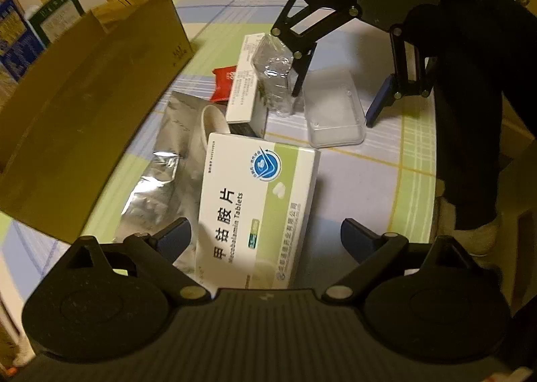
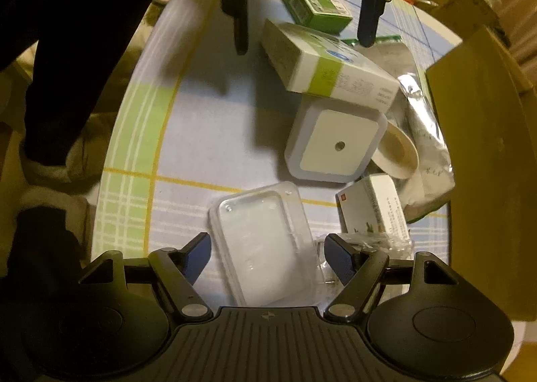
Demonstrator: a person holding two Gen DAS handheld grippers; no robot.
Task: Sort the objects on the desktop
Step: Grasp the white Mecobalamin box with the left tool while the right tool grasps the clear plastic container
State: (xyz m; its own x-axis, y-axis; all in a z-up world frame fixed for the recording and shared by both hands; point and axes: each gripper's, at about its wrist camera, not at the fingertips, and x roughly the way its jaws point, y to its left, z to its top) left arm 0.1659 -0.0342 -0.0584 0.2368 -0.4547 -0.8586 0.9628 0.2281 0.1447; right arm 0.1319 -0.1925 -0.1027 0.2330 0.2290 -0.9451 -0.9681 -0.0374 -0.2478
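Table [image 1: 376, 180]: round, under a checked cloth; near edge cut off by the gripper bodies in both views.
Carton [image 1: 84, 106]: brown, at the table's left edge in the left wrist view; top and far side run out of view, contents hidden.
Foil pouch [image 1: 157, 174]: between carton and tablet box; lower end hidden behind the left gripper.
Tablet box [image 1: 258, 204]: white and green, tilted, leaning on things beneath it; near end cut off by the left gripper body.
Left gripper [image 1: 265, 234]: fingers spread wide to either side of the tablet box, pads clear of it.
Clear case [image 2: 261, 241]: on the cloth right of the tablet box in the left wrist view; contents too faint to make out.
Right gripper [image 2: 266, 252]: fingers apart, astride the clear case; pad contact not discernible.
Night light [image 2: 335, 143]: white square, partly under the tablet box.
Cup [image 2: 399, 153]: rim only, behind the night light.
Red packet [image 1: 223, 83]: beyond the tablet box, mostly hidden by a white carton.
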